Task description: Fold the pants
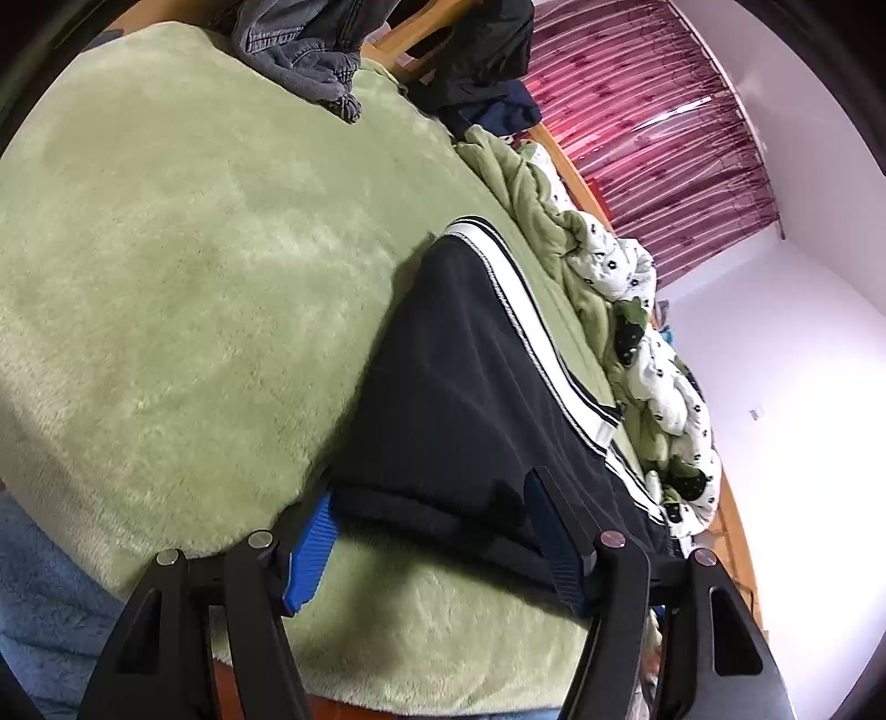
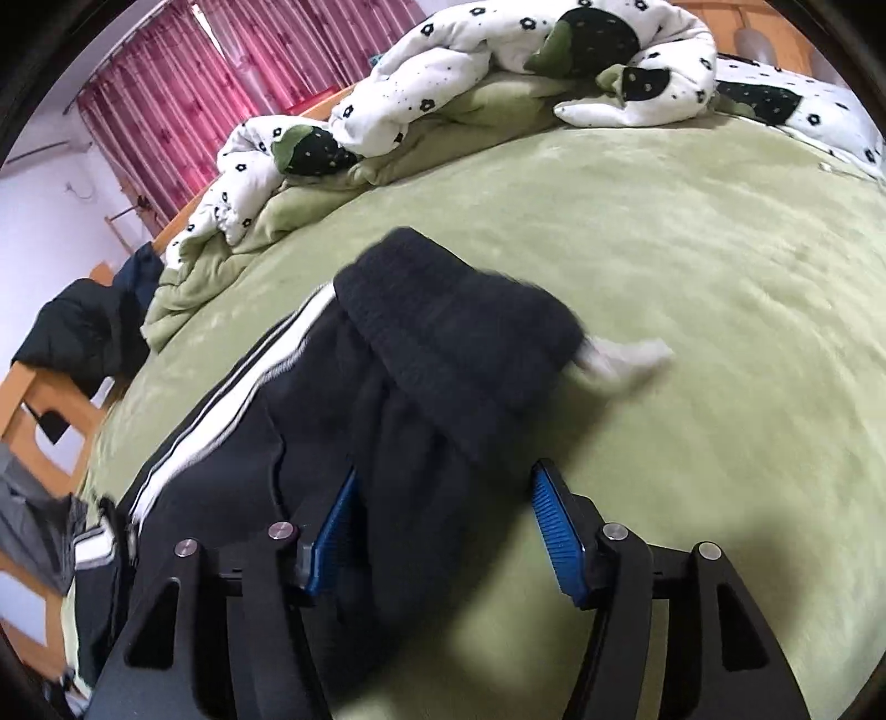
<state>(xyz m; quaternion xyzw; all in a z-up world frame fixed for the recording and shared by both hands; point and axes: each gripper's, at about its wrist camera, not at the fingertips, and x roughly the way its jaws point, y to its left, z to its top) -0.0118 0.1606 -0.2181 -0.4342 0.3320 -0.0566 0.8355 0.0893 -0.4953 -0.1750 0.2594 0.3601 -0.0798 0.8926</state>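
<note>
Black pants (image 1: 459, 354) with white side stripes (image 1: 531, 315) lie folded on the green blanket (image 1: 183, 266). Their near folded edge sits between the blue pads (image 1: 310, 554) of my left gripper (image 1: 432, 487), which stands open low over the bed. In the right wrist view the ribbed black waistband (image 2: 454, 332) is turned over the pants (image 2: 232, 459), and a white bit of cloth (image 2: 620, 360) pokes out beside it. My right gripper (image 2: 446, 471) is open astride a bunch of black cloth. Its left pad (image 2: 332, 531) lies against the cloth and its right pad (image 2: 554, 531) stands apart from it.
A crumpled white quilt (image 2: 443, 72) with black flowers is heaped along the far side of the bed. Grey jeans (image 1: 310, 50) and dark clothes (image 1: 487, 61) lie at the bed's end by a wooden frame (image 2: 39, 399). Red curtains (image 1: 653, 127) hang behind.
</note>
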